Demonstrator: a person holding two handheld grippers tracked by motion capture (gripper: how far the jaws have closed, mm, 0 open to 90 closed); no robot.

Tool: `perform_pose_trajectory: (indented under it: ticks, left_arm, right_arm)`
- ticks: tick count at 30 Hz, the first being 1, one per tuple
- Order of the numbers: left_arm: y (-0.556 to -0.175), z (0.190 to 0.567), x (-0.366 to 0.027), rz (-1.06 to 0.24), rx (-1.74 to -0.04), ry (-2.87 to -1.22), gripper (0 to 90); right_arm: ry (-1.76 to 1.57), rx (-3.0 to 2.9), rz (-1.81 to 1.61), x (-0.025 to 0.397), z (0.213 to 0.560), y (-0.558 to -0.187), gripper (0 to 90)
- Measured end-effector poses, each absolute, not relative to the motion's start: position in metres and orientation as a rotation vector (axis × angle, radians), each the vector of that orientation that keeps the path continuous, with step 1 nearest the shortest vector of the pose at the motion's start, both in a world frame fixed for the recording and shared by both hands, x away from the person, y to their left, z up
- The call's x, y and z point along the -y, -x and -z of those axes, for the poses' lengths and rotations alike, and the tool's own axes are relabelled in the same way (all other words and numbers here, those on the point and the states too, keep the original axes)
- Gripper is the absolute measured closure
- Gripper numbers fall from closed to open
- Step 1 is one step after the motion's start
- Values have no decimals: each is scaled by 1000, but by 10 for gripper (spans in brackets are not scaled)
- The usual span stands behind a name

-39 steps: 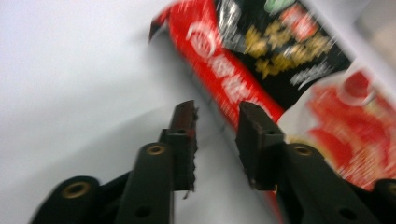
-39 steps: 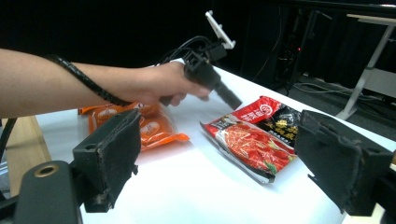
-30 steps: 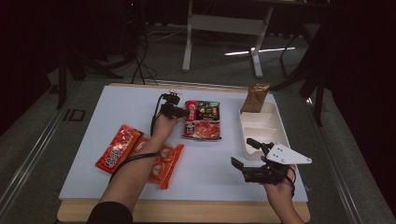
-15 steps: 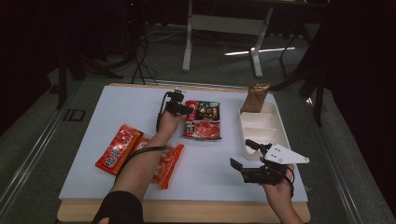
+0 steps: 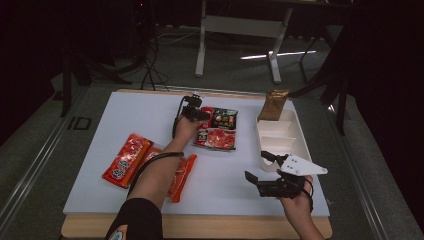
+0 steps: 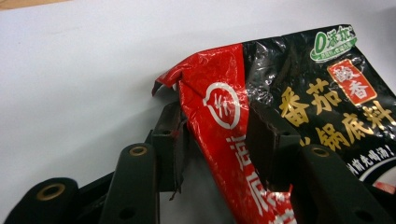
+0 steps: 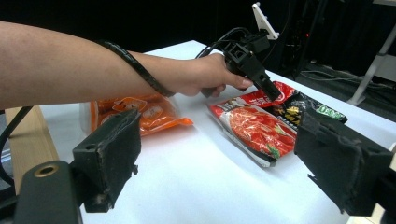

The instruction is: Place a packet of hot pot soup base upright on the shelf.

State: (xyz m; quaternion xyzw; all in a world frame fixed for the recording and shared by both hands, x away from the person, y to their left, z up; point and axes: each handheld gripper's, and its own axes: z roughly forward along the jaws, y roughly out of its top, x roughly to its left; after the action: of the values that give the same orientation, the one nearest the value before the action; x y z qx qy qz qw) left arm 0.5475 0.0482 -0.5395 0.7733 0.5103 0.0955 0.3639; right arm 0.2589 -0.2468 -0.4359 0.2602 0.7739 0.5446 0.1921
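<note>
- White table (image 5: 125, 125): spans mid-frame, with a divided tray (image 5: 280, 135) at its right.
- Red-black packet (image 5: 220, 131): lies flat at centre, its corner raised for gripping.
- Left gripper (image 6: 212, 135): jaws pinch that corner.
- Right gripper (image 5: 262, 167): spread, idle at lower right.

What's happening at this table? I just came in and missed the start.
A person works with a tool in each hand. The left tool is at the corner of the red and black packet, its jaws either side of the lifted corner, which looks pinched. The right tool hangs open above the table, near the white tray. Two orange packets lie under the left forearm.
</note>
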Motion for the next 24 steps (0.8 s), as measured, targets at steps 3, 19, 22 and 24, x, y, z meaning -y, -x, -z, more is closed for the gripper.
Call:
perform_pose_trajectory:
  ticks: [3,19,22,24]
  left_arm:
    - [-551,540,-49,-241,-1316,-1983,576]
    - [-552,535,-29,-347,-1362,-2071,839]
    - [-551,535,-31,-320,-1379,-2032,873]
    - [-549,532,-31,-335,-1370,-2016,881]
  right_arm:
    - [-733,-2171,-1528,248,436,-259,147]
    - [-732,-2173,-1526,248,437,-261,147]
    - [-734,-2170,-1533,249,436,-261,147]
    - [-739,-2168,-1533,250,436,-261,147]
